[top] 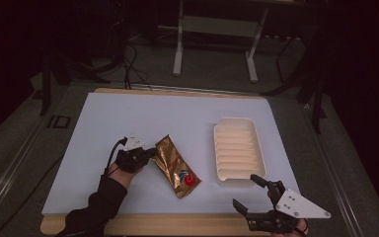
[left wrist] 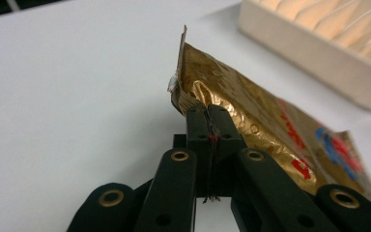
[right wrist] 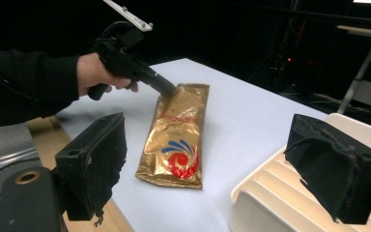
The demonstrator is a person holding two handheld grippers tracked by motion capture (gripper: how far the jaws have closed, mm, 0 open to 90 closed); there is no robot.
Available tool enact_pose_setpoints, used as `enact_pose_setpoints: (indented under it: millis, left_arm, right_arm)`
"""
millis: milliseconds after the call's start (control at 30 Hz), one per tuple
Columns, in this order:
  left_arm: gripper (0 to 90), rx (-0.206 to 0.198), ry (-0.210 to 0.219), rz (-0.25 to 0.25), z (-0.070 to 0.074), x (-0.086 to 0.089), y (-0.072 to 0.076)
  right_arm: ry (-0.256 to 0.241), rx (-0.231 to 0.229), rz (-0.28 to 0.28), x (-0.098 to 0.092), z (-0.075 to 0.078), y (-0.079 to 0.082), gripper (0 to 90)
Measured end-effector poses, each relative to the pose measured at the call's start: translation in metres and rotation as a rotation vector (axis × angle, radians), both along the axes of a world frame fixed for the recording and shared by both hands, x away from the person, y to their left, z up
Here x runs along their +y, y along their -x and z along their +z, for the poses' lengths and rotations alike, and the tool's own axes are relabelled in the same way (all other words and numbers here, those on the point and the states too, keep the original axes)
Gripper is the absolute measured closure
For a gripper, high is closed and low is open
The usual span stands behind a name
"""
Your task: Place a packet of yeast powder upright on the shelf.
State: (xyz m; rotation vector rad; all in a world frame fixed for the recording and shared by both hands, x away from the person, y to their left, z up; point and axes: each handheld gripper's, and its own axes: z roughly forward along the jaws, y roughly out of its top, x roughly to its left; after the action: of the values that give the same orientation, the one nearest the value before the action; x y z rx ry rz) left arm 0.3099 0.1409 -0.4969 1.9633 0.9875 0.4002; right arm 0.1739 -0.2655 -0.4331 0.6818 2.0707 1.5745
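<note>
Our left hand-held gripper [top: 147, 154] pinches the near corner of the gold packet [top: 176, 166], jaws clamped tight on the foil. We see the counter [top: 128, 118] carrying everything under a white sheet. On it, the ribbed white tray [top: 237, 150] sits just right of the packet, which lies flat. Our right hand-held gripper [top: 249, 192] hovers near the tray's front edge, jaws spread wide.

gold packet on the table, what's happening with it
A person is working at a white table with a gripper in each hand. The left gripper is shut on the corner of the gold packet, which lies flat on the table beside a ribbed cream tray with nothing in it. The right gripper waits open near the table's front edge, in front of the tray, holding nothing.
</note>
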Motion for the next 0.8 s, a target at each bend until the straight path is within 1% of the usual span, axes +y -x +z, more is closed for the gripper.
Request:
enact_pose_setpoints:
  millis: [100,133,200,233,267,300,367,400,433,500,533,600,667,700,767,800]
  left_arm:
    - [89.8,-0.019,0.008,-0.016,0.007,-0.003,0.005]
    - [89.8,-0.026,0.004,-0.021,0.009,-0.005,0.006]
    - [89.8,-0.045,0.001,-0.03,0.013,-0.007,0.009]
    - [89.8,-0.05,-0.002,-0.034,0.015,-0.009,0.011]
    - [89.8,-0.064,-0.012,-0.037,0.017,-0.01,0.013]
    - [89.8,-0.081,-0.021,-0.043,0.019,-0.013,0.015]
    - [89.8,-0.102,-0.032,-0.055,0.024,-0.016,0.019]
    - [89.8,-0.115,-0.035,-0.064,0.027,-0.018,0.021]
    - [89.8,-0.127,-0.042,-0.072,0.029,-0.02,0.023]
    - [89.8,-0.141,-0.041,-0.079,0.034,-0.024,0.027]
    - [89.8,-0.151,-0.043,-0.087,0.036,-0.026,0.029]
    - [89.9,-0.161,-0.04,-0.101,0.04,-0.029,0.032]
    - [89.8,-0.174,-0.05,-0.116,0.044,-0.032,0.035]
    - [89.8,-0.18,-0.057,-0.123,0.046,-0.034,0.036]
    - [89.9,-0.189,-0.047,-0.146,0.05,-0.037,0.038]
    - [89.9,-0.199,-0.045,-0.156,0.052,-0.039,0.04]
  right_arm:
    - [0.027,-0.008,-0.014,0.001,0.0,0.0,13.5]
    - [0.024,-0.008,-0.011,0.001,0.0,0.0,13.4]
    - [0.044,-0.02,-0.025,0.002,0.001,0.001,13.3]
    - [0.054,-0.027,-0.03,0.003,0.002,0.001,13.4]
    - [0.06,-0.033,-0.03,0.003,0.002,0.001,13.4]
    - [0.068,-0.029,-0.036,0.004,0.002,0.001,13.5]
    - [0.084,-0.025,-0.048,0.004,0.002,0.0,13.9]
    - [0.082,-0.016,-0.049,0.004,0.002,0.0,13.9]
    - [0.085,-0.017,-0.058,0.004,0.002,-0.001,14.0]
    - [0.086,-0.015,-0.072,0.002,0.003,-0.001,14.6]
    - [0.079,-0.022,-0.065,0.002,0.004,-0.001,15.7]
    - [0.084,-0.025,-0.07,0.001,0.006,-0.001,19.2]
    - [0.075,-0.027,-0.064,0.001,0.008,0.0,19.5]
    - [0.062,-0.028,-0.064,0.0,0.009,0.0,19.1]
    - [0.046,-0.042,-0.062,-0.002,0.01,-0.001,18.4]
    - [0.042,-0.038,-0.048,-0.003,0.011,-0.002,18.4]
